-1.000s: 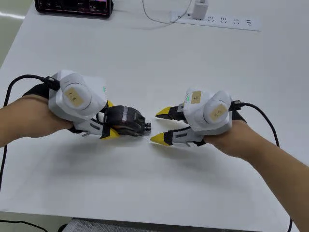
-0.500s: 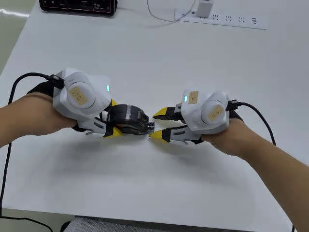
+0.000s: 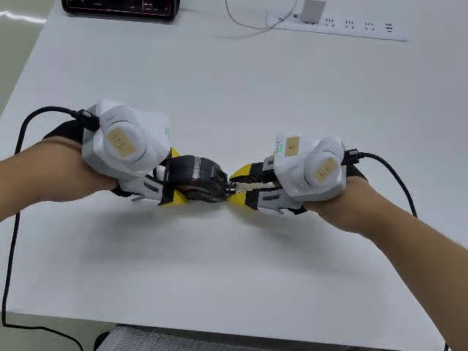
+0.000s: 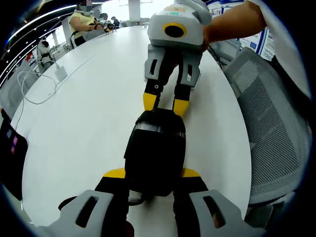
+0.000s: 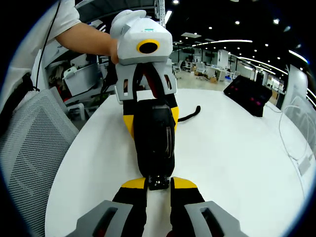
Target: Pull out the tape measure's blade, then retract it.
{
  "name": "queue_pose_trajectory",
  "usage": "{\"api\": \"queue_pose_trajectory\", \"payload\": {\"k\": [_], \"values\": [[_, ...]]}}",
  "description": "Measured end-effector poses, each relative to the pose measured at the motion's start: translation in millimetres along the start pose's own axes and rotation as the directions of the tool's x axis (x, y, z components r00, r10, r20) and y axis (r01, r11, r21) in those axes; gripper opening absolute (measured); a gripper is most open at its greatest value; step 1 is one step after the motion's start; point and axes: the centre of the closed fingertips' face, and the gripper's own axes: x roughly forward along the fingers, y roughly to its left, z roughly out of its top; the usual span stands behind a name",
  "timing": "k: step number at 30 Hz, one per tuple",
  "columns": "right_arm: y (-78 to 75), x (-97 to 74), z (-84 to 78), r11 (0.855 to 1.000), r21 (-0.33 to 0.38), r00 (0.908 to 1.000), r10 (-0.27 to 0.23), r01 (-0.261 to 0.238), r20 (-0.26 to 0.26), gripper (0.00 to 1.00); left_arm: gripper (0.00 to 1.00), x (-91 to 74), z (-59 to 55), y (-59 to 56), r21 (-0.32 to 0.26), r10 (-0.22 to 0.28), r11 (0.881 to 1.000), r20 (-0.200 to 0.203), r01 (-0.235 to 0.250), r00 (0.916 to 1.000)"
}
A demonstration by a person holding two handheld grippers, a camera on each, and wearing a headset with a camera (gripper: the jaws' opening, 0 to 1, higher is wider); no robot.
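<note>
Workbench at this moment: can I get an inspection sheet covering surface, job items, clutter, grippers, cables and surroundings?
Surface: white table, bare around the work.
Job's things: black tape measure between the two grippers; blade not drawn out, end hook against the case.
Clutter: power strip with a white charger, and a dark device, all at the far edge.
Grippers: left gripper jaws clamp the tape measure's case; right gripper jaws pinch the end hook.
Cables: black cable from the left gripper, black cord from the right gripper, white cable by the power strip.
Surroundings: mesh chair; open office with ceiling lights.
</note>
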Motion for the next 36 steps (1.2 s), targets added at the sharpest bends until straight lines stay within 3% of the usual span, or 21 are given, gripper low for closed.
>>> {"api": "queue_pose_trajectory", "payload": {"k": [36], "values": [[2.5,-3.6,-4.9,1.000,-0.029,0.9986,0.010,-0.011,-0.052,0.08,0.29,0.0,-1.5,-0.6,0.022,-0.008,1.000,-0.017,0.008,0.9998]]}}
